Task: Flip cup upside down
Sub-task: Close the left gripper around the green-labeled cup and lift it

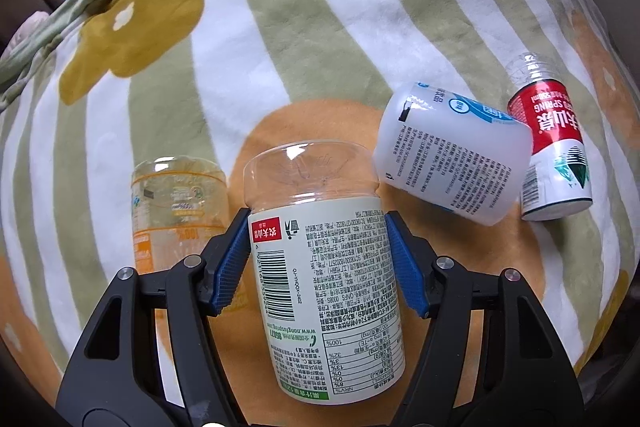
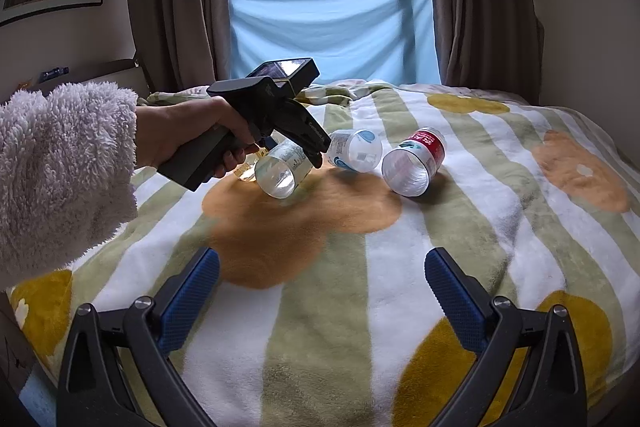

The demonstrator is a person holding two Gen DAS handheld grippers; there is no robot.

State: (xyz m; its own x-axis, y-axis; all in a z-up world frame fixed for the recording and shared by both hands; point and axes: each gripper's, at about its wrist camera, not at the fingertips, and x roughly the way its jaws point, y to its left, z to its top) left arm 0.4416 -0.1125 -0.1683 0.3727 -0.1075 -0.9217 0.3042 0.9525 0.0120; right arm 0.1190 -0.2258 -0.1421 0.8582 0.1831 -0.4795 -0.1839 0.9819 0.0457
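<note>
left gripper point(image 1: 318, 255), black-framed with blue ribbed pads point(image 1: 230, 267), clamped on the clear cut-off plastic bottle cup with pale green printed label point(image 1: 324, 291), one pad on each side of the label just below the bare clear band. held off the bed, tilted, with the open mouth point(image 2: 280, 183) angled down toward the right wrist camera and the closed clear end farthest from the left camera. looks empty, so probably very light; thin-walled and likely to dent under a hard squeeze; smooth label film, likely slippery, so a mid-body hold across the label seems the sound place. appears partway through the turn, not yet set down mouth-down.

left hand point(image 2: 188, 135) in a fluffy white sleeve wrapped round the pistol handle, wrist bent forward, reaching in from the left above the orange flower patch on the green-and-white striped fleece blanket point(image 1: 280, 27).

beside the held cup, a clear orange-labelled cup point(image 1: 178, 199) standing on the blanket; to the other side a milky white cup with blue print point(image 1: 448, 155) leaning, touching a red-labelled clear cup point(image 1: 552, 143).

right gripper point(image 2: 322, 271) low over the near blanket, fingers spread wide, nothing between them, well apart from the cups.
</note>
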